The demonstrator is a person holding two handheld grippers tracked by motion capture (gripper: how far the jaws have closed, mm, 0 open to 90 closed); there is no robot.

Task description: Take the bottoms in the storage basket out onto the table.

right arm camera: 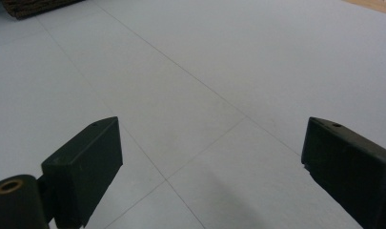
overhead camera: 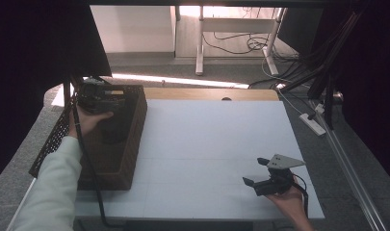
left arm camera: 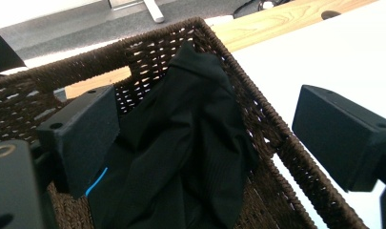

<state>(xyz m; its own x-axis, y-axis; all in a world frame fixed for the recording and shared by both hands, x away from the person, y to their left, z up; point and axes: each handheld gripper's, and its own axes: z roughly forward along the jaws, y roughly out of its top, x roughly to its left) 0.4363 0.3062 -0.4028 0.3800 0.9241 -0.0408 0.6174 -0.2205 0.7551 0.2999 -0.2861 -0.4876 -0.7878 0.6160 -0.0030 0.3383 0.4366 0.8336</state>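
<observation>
Right gripper [overhead camera: 258, 172]: we are holding it low over the near right part of the white table top [overhead camera: 216, 144], jaws spread wide and gripping nothing; in the right gripper view they are framing bare white surface.
Left gripper [overhead camera: 94, 96]: we are hanging it over the far end of the wicker basket [overhead camera: 135, 139], jaws parted wide and closed on nothing; in the left gripper view one jaw is sitting inside the basket and the other is showing beyond its right rim.
Black garment [left arm camera: 190, 143]: it is lying crumpled inside the basket, leaning up against the far wall, between and beyond our left jaws; whether a jaw is touching the cloth we cannot tell.
Step in hand: we are judging this as the reach into the basket for the garment, with the grasp not yet made.
Next move: we are expecting to lower the left jaws onto a raised fold, close them firmly, then lift clear of the rim.
Far side: a wooden strip [overhead camera: 207, 94] is edging the white top, with floor and cables beyond.
</observation>
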